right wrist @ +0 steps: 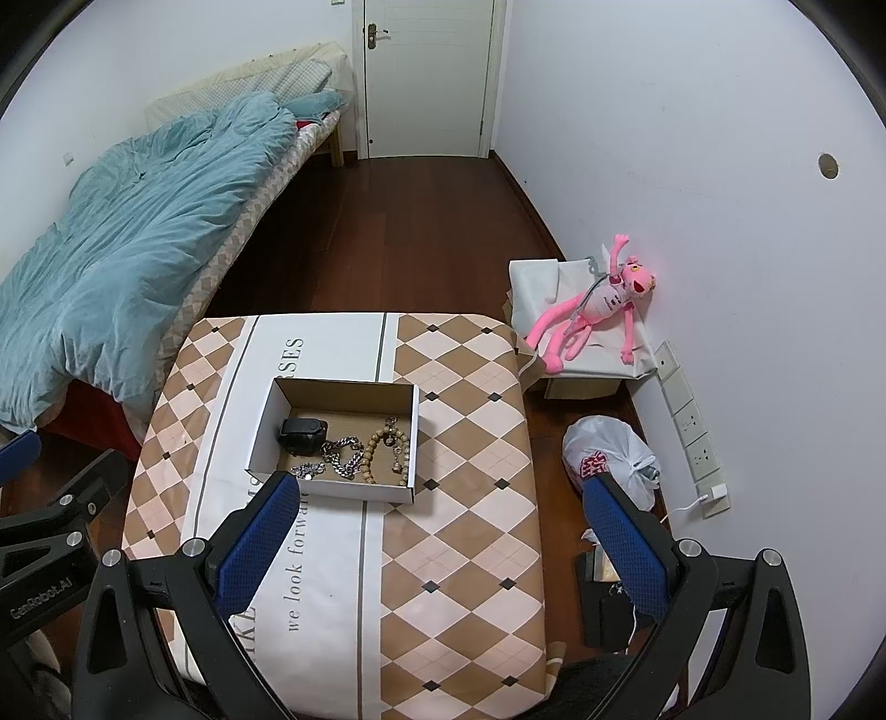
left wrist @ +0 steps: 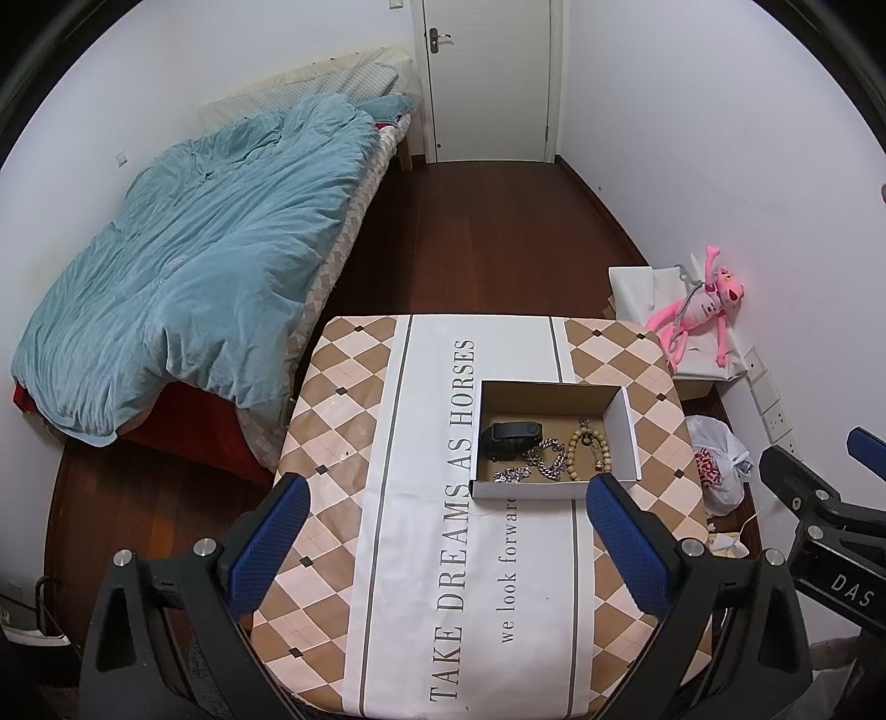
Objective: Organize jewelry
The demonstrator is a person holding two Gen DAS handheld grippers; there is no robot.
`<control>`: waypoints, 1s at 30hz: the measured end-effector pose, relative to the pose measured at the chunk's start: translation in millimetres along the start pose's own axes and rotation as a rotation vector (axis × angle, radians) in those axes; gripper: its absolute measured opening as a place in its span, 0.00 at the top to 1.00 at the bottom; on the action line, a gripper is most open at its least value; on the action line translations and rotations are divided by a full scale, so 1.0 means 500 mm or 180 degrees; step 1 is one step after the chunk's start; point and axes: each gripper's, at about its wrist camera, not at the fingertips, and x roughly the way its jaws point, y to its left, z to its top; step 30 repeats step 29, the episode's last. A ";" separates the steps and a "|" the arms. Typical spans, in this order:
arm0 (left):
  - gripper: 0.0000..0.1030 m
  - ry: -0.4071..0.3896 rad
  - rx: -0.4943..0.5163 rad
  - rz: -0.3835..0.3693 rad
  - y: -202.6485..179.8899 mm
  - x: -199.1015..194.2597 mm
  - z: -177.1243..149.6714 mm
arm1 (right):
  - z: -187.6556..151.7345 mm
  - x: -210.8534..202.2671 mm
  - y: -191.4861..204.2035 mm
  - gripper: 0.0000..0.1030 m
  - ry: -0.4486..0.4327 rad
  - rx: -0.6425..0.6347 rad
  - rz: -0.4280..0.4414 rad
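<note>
Lying in one box (right wrist: 266, 426): one watch (right wrist: 302, 433), two chains (right wrist: 346, 457), one bead bracelet (right wrist: 382, 448); both grippers' fingers (left wrist: 268, 540) wide apart, empty.

A bed (left wrist: 183, 266) fills the left side of both views, covered by a rumpled teal duvet (left wrist: 210, 232) that hangs over its near end; a checked pillow (left wrist: 360, 83) lies at its head in the upper middle. A white door (left wrist: 487, 77) with a metal handle (left wrist: 440, 40) closes the far wall. Dark wooden flooring (left wrist: 470, 232) runs between bed and right wall. At the right, a pink panther plush toy (right wrist: 592, 304) sprawls on a white-covered box (right wrist: 576, 332) against the wall. Below it, a tied white plastic bag (right wrist: 609, 459) with red print sits on the floor, beside a row of wall sockets (right wrist: 692, 426) with one white plug (right wrist: 719, 492).
</note>
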 end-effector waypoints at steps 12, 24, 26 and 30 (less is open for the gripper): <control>0.01 0.0004 0.0005 0.0003 0.000 -0.001 0.001 | 0.001 0.000 0.001 0.00 0.0005 -0.0001 0.0000; 0.01 0.0003 0.0008 -0.0011 0.000 0.001 0.001 | 0.001 0.000 0.002 0.00 0.0008 0.0001 -0.0006; 0.01 -0.0033 0.0006 -0.0018 0.003 -0.001 0.000 | 0.000 -0.001 0.001 0.00 0.0004 0.0005 -0.0006; 0.01 -0.0025 0.0006 -0.0028 0.004 -0.001 0.000 | 0.001 0.000 0.001 0.00 0.0009 0.0005 -0.0001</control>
